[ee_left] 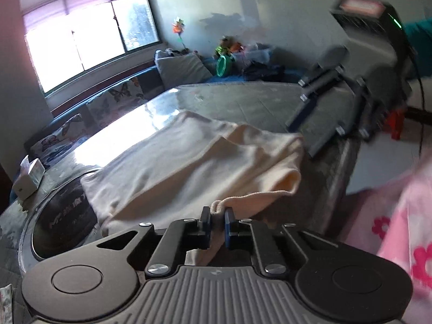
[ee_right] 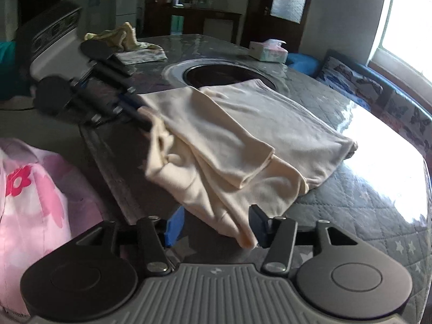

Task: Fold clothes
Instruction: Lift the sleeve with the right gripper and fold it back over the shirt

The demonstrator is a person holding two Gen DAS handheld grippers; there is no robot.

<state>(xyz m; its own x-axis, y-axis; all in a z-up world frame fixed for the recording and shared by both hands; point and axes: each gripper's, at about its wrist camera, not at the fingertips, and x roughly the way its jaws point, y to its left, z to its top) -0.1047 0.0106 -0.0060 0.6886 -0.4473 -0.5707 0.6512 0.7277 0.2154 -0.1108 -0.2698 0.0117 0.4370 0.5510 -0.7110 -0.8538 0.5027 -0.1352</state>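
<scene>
Two wrist fisheyes, each looking close and obliquely down along its own fingers from opposite sides of the near table edge, converge on the shared cream garment, each also framing the other gripper.

- One cream garment, spread across the middle of the right wrist frame.
- Two grippers: the left gripper at lower centre of its own view, the right gripper at lower centre of its own.
- One table with a quilted grey cover.
- One round dark recess in the tabletop, upper centre.
- One tissue box, upper right of centre.
- One yellow-green crumpled cloth, upper left.
- One window, upper left of the left wrist frame.
</scene>
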